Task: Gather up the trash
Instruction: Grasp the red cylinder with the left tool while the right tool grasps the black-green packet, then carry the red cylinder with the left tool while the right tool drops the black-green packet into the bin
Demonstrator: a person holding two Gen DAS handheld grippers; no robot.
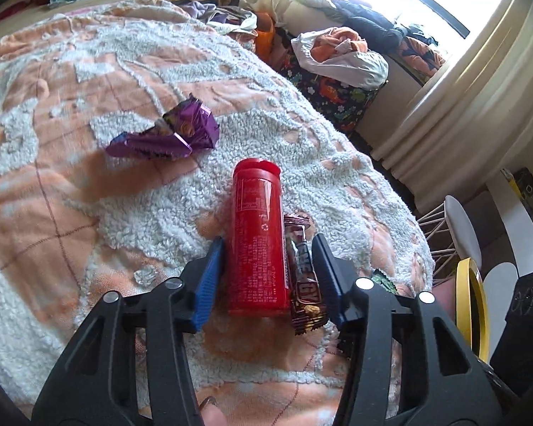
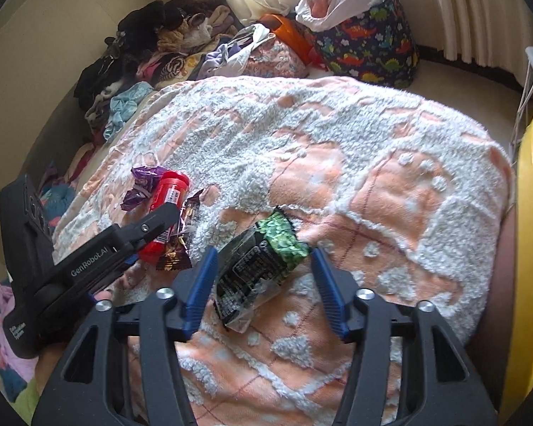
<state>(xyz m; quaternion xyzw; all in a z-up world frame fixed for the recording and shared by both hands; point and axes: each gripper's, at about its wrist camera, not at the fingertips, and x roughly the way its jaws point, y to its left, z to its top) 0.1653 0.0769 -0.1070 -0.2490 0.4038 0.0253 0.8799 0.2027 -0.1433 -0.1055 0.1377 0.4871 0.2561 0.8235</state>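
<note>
Both grippers angle downward over an orange-and-white blanket (image 2: 391, 184). Left gripper (image 1: 268, 248) straddles a red canister (image 1: 257, 241) and a brown snack bar wrapper (image 1: 303, 277) lying side by side; its left pad sits at the canister, the right stands just off the wrapper, so no firm grip shows. Right gripper (image 2: 264, 261) brackets a black-and-green wrapper (image 2: 259, 266), jaws parted, right pad clear. Farther off lies a crumpled purple wrapper (image 1: 170, 135); beyond, a dinosaur-print bag (image 2: 369, 46) stands beside the curtains.
</note>
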